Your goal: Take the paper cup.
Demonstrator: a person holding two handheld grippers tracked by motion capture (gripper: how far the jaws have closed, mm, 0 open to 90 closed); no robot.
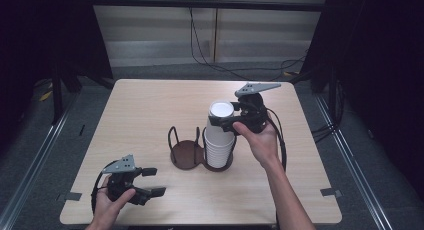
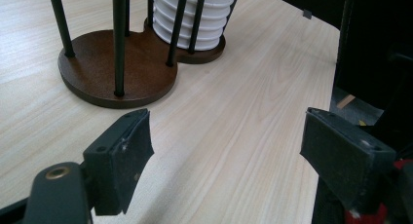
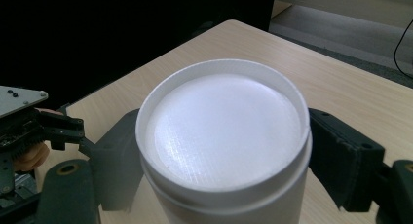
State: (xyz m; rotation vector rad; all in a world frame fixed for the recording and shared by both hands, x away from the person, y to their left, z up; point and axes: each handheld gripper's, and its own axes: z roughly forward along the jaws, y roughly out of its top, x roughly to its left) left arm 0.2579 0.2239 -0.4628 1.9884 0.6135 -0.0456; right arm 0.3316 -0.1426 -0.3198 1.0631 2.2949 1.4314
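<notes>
A stack of upside-down white cups (image 1: 219,145) stands in the right bay of a brown two-bay holder (image 1: 184,155) with black rods, mid-table. My right gripper (image 1: 223,121) reaches in from the right at the stack's top, its jaws pressed on both sides of the top white cup (image 1: 221,110). The right gripper view shows that cup's (image 3: 224,131) base between the pads of the right gripper (image 3: 224,160). My left gripper (image 1: 152,181) rests low near the table's front left, open and with nothing between its jaws. In its own view the left gripper (image 2: 226,136) faces the holder (image 2: 97,68) and the stack (image 2: 190,19).
The holder's left bay (image 1: 182,150) has no cups in it. The light wooden table (image 1: 150,105) has bare wood around the holder. Dark curtains flank the table, and cables lie on the floor behind it.
</notes>
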